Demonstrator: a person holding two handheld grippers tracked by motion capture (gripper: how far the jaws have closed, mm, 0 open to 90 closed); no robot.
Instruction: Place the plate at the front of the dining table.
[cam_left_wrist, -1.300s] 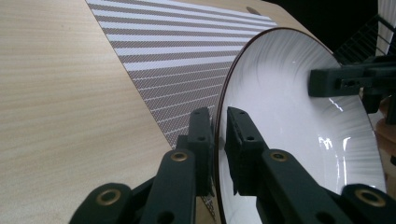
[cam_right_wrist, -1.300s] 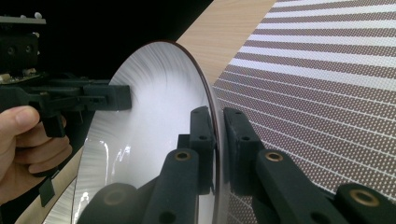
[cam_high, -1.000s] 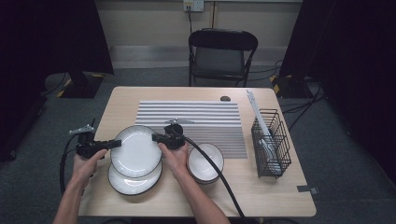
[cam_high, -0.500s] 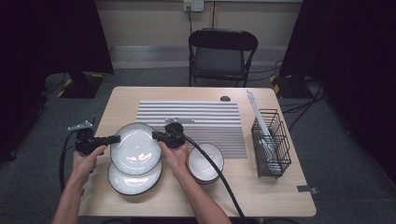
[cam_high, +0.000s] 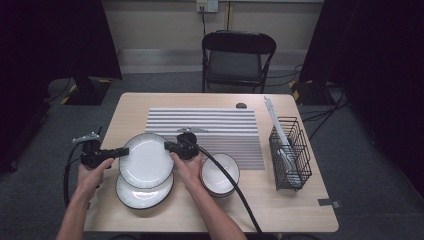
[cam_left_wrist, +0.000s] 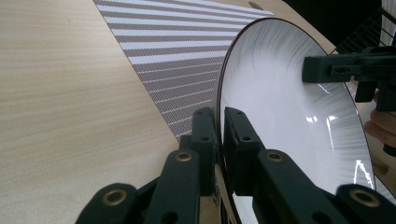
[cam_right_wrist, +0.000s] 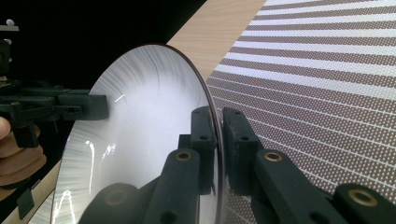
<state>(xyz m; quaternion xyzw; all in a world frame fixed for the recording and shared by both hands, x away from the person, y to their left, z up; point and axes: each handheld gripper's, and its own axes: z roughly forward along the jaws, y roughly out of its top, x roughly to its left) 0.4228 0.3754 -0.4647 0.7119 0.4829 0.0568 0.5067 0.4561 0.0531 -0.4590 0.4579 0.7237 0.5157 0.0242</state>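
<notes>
Evidently both hand-held grippers, left (cam_high: 119, 151) and right (cam_high: 169, 146), pinch the plate's (cam_high: 146, 160) opposite rims.

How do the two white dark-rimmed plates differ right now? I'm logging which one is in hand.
The upper white dark-rimmed plate is clamped at opposite rim edges by the left gripper and right gripper; the lower white dark-rimmed plate lies untouched on the wooden table. The upper overlaps and partly hides the lower. Both are round, white and dark-edged.

Overhead light falls bright on the table (cam_high: 150, 107), surroundings dark; glare streaks the sharply focused plate (cam_left_wrist: 299, 121).
</notes>
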